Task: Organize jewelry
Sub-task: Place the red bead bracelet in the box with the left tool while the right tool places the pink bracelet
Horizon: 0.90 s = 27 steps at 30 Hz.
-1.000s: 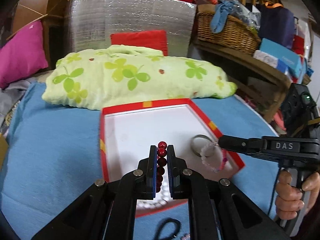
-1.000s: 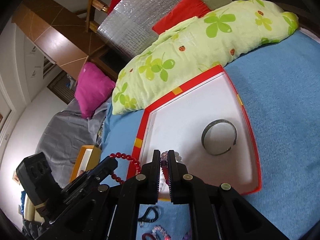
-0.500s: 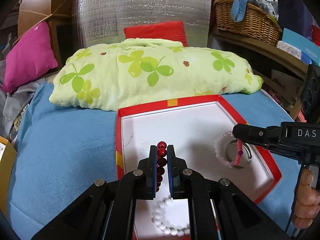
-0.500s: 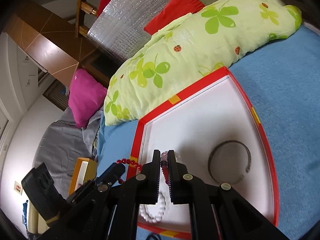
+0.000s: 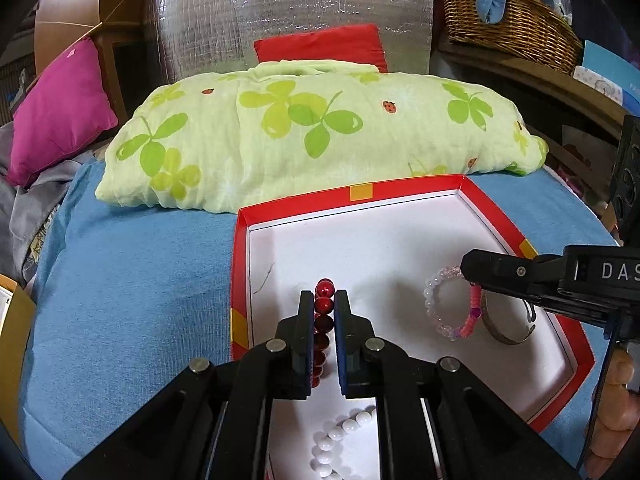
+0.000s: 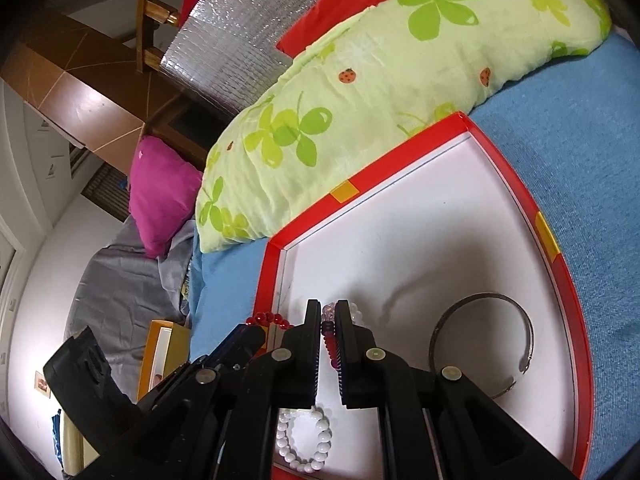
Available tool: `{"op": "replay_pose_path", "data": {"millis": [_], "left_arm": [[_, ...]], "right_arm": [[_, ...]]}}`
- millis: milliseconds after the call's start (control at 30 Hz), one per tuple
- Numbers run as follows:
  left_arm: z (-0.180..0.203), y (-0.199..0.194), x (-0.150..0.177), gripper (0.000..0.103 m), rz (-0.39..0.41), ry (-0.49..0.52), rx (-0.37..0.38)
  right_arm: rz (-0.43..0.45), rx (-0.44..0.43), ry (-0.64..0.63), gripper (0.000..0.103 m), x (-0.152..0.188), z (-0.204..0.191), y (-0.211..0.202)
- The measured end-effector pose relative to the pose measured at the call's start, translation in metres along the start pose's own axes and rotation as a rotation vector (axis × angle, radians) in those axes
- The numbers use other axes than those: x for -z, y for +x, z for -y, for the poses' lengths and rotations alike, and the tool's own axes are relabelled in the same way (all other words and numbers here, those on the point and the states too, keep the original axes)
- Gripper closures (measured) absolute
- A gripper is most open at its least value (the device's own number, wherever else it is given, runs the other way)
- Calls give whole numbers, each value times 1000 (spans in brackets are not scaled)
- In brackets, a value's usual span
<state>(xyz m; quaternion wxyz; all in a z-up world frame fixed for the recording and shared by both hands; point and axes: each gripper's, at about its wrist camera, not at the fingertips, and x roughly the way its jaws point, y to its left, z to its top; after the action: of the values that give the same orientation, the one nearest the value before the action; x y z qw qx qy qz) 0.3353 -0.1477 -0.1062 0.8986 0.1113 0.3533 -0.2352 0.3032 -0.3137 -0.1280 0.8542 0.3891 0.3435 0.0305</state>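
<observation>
A red-rimmed tray [image 5: 408, 186] with a white floor lies on the blue cloth; it also shows in the right wrist view [image 6: 516, 176]. My left gripper [image 5: 324, 300] is shut on a dark red bead bracelet [image 5: 324, 312] above the tray's left part. My right gripper [image 6: 328, 312] is shut on a pink and clear bead bracelet [image 5: 452, 308], hanging over the tray's right part. A metal bangle [image 6: 484, 336] and a white bead bracelet [image 6: 304, 440] lie inside the tray.
A green clover-print pillow [image 5: 320, 136] lies right behind the tray. A magenta cushion [image 5: 60, 108] sits at the far left, a wicker basket [image 5: 508, 24] on a shelf at the far right. A yellow box [image 6: 160, 352] stands left of the bed.
Both grippers have moved forward over the tray with their bracelets. The right gripper's bracelet now hangs lower, beside the metal bangle.
</observation>
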Motion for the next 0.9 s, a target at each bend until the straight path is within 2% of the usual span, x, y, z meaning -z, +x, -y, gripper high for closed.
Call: {"op": "replay_pose_path", "data": {"millis": [500, 600, 667, 733, 767, 900], "left_arm": [[-4, 13, 7, 92, -73, 8, -9], [-5, 13, 8, 86, -80, 12, -15], [-6, 11, 9, 67, -77, 12, -20], [-7, 7, 10, 58, -60, 15, -34], [-8, 5, 10, 57, -54, 14, -42], [-15, 2, 9, 53, -46, 6, -57]], "right_arm": [[-19, 59, 45, 92, 1, 12, 7], [-26, 59, 53, 91, 1, 14, 7], [-24, 59, 54, 88, 1, 14, 6], [-17, 67, 52, 80, 1, 13, 5], [-14, 69, 54, 75, 1, 13, 4], [-1, 84, 64, 75, 0, 15, 1]]}}
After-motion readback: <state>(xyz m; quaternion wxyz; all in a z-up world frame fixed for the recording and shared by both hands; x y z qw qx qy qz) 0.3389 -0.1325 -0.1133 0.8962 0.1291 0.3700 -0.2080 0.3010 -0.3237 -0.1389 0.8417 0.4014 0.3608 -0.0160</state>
